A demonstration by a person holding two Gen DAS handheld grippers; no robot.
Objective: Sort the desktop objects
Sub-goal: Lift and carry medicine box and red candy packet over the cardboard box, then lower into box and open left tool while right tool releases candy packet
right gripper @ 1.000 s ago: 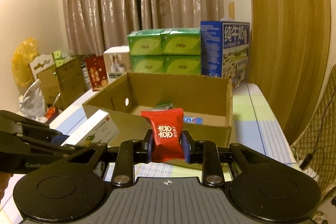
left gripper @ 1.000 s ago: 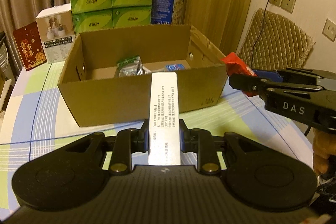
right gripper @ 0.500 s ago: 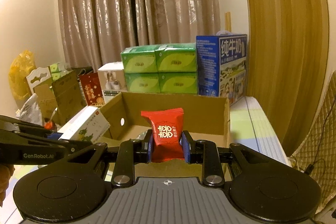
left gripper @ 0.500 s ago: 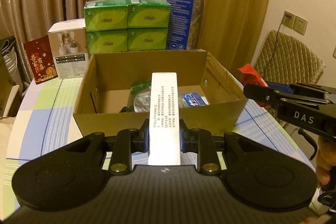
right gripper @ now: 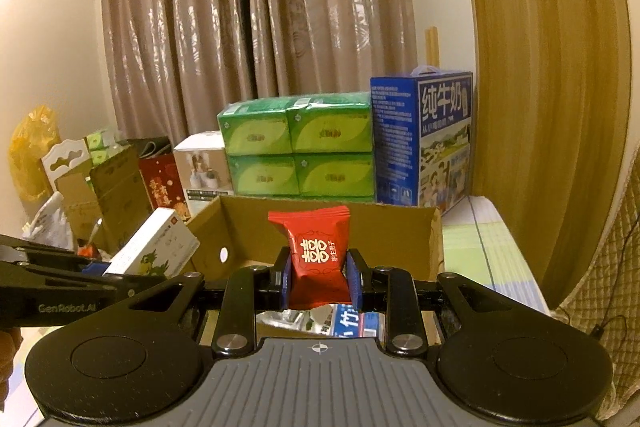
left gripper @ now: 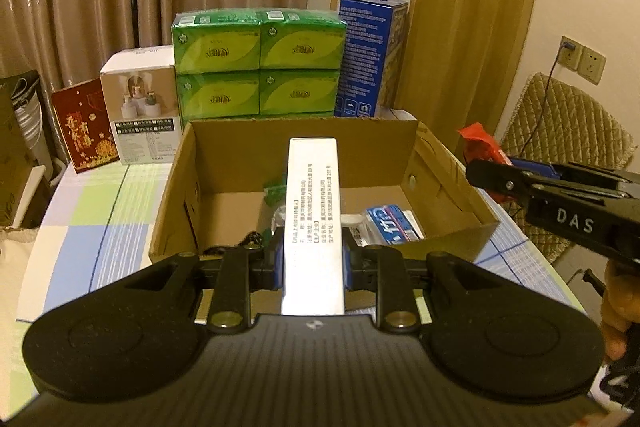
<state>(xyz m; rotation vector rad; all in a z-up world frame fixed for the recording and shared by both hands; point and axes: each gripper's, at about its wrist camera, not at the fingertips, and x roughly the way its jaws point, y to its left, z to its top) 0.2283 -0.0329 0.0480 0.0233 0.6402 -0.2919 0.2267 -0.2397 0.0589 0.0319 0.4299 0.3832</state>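
1. Left wrist view: the left gripper (left gripper: 313, 263) pinches a long white box (left gripper: 313, 219) at lower centre, its far end reaching over the open cardboard box (left gripper: 448, 179). A blue-and-white packet (left gripper: 394, 225) lies inside. At right, the right gripper (left gripper: 486, 169) holds a red candy packet (left gripper: 480, 143) above the box's right wall.

2. Right wrist view: the right gripper (right gripper: 318, 281) pinches the red candy packet (right gripper: 316, 255) at centre, over the cardboard box (right gripper: 400, 231). At lower left, the white box (right gripper: 154, 249) shows in the left gripper (right gripper: 108, 273).

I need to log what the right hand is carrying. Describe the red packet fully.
The red packet is a small, glossy pillow-shaped wrapper with crimped ends and white double-happiness lettering on its front. It stands upright, pinched at its lower half between the blue pads of the right hand-held gripper, above the near edge of the open cardboard box. Nothing else touches it.
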